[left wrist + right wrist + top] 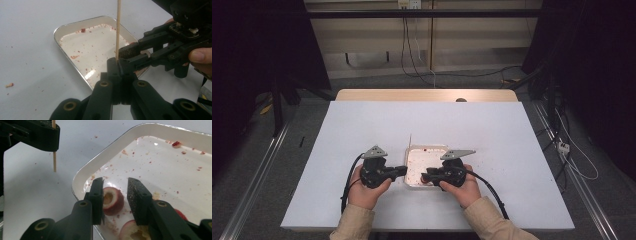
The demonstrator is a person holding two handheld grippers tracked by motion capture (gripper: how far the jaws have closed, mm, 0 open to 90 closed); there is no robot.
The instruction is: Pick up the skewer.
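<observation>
A white tray [427, 147] sits at the middle of the table, speckled with red crumbs. My left gripper [404, 171] hovers at the tray's left edge, shut on a thin wooden skewer [118, 30] that stands upright between its jaws. My right gripper [116, 183] is open over the tray's near corner. A hollowed red fruit piece [113, 200] lies between its jaws, close to the left jaw. A second hollowed piece [130, 231] lies just in front, and a third red piece [180, 215] peeks from behind the right jaw. In the left gripper view, my right gripper [130, 51] reaches in over the tray [55, 33].
Red crumbs dot the white table cover around the tray, with one larger bit [9, 85] to its left. A small red scrap [176, 144] lies at the tray's far end. The person's hands [367, 192] hold both grippers near the table's front edge.
</observation>
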